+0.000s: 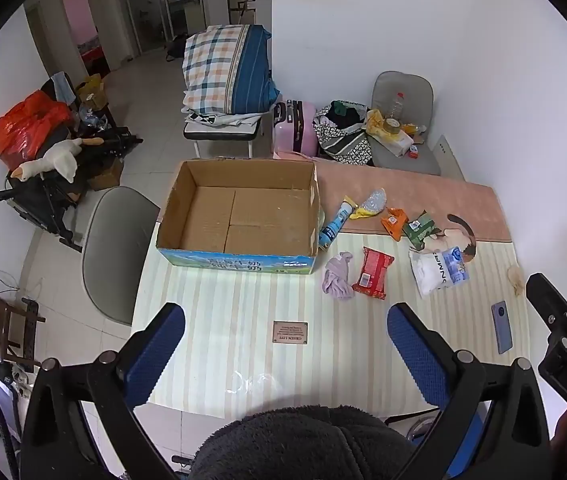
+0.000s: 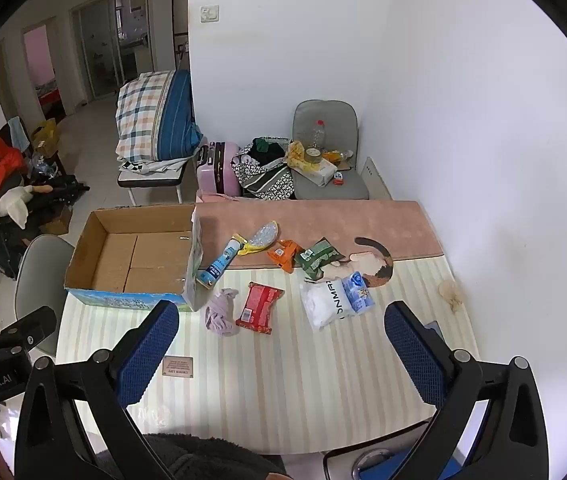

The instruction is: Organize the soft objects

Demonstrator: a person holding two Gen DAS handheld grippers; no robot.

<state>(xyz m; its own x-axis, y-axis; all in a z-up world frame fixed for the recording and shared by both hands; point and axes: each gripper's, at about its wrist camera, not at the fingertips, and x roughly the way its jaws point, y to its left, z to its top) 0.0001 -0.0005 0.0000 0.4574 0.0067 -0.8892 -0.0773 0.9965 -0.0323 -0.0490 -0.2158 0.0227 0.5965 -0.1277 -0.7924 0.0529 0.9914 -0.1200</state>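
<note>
An open, empty cardboard box [image 1: 239, 216] [image 2: 135, 260] stands at the table's far left. To its right lie a lilac cloth [image 1: 338, 276] [image 2: 220, 311], a red packet [image 1: 373, 273] [image 2: 259, 307], a white-and-blue bag [image 1: 439, 270] [image 2: 335, 300], a green packet [image 1: 419, 228] [image 2: 317, 258], an orange packet [image 1: 393, 220] [image 2: 282, 254], a blue tube [image 1: 335, 226] [image 2: 219, 262] and a yellow-and-clear pouch [image 1: 369, 204] [image 2: 261, 236]. My left gripper [image 1: 285, 354] is open and empty above the near table edge. My right gripper [image 2: 281, 354] is open and empty beside it.
A striped mat [image 1: 243, 320] covers the table; a small brown tag [image 1: 290, 332] [image 2: 178, 367] lies on it. A phone [image 1: 501, 326] and a beige crumpled wad [image 1: 516, 276] [image 2: 451, 292] lie at the right. A grey chair [image 1: 117, 248] stands left; a cluttered chair [image 2: 329, 168] behind.
</note>
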